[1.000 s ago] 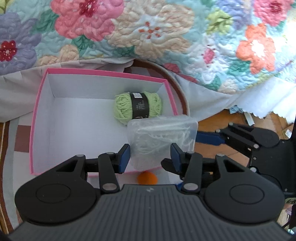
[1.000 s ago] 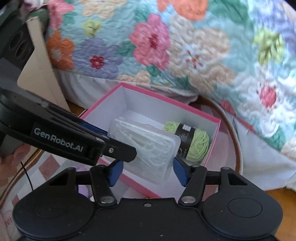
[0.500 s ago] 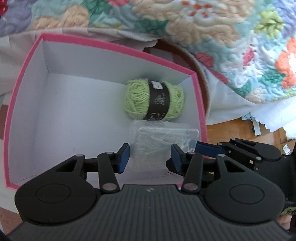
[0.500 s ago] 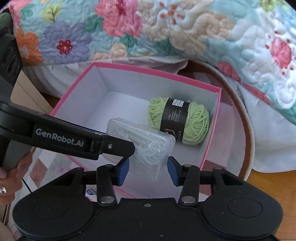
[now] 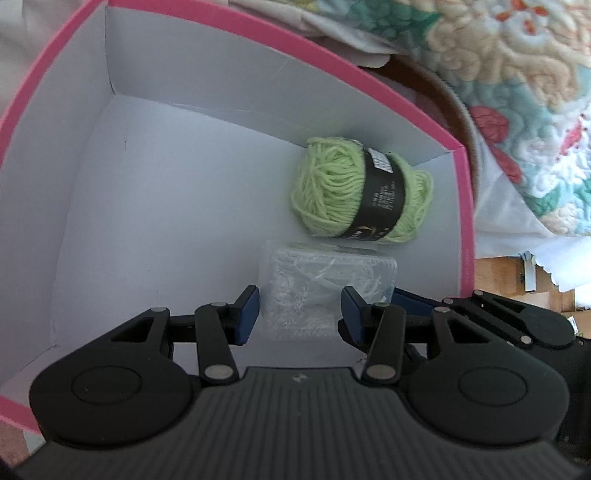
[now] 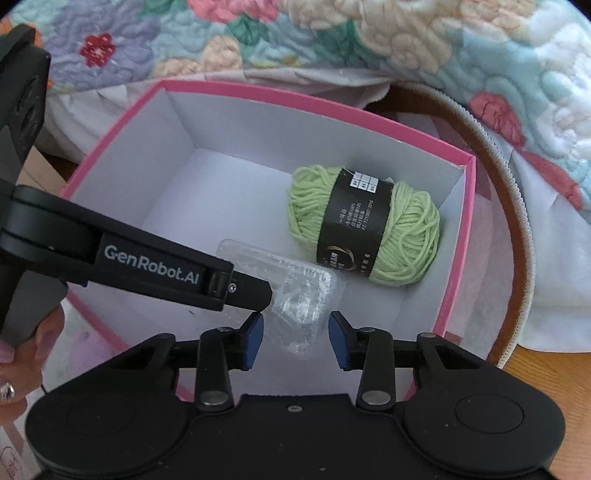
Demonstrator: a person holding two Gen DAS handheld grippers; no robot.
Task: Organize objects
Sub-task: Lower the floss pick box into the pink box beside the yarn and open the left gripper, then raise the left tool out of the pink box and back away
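A clear plastic packet [image 5: 325, 291] sits low in the centre of the left wrist view, inside a pink-rimmed box [image 5: 229, 40] with white inner walls; it is rectangular with rounded corners, crinkled and glossy, and holds a tangle of thin whitish strands whose nature cannot be told. In the right wrist view the same packet [image 6: 295, 291] lies just below the middle of the frame, tilted, one corner towards the bottom edge. The left gripper [image 5: 300, 314] has its blue pads at either side of the packet and appears to pinch it, though contact on the left pad is hard to confirm. The right gripper [image 6: 295, 339] has its jaws around the packet's lower corner with a gap visible at each pad; they have just been closing, with the packet between them. In the right wrist view the left gripper's black finger [image 6: 236, 284], marked GenRobot.AI, crosses from the left onto the packet; a hand [image 6: 22, 354] grips its handle at the lower left. A light green yarn ball [image 5: 360, 192] with a black paper band lies just beyond the packet, right of centre, near the box's far right corner; a floral quilt [image 6: 332, 33] fills the top of the frame.
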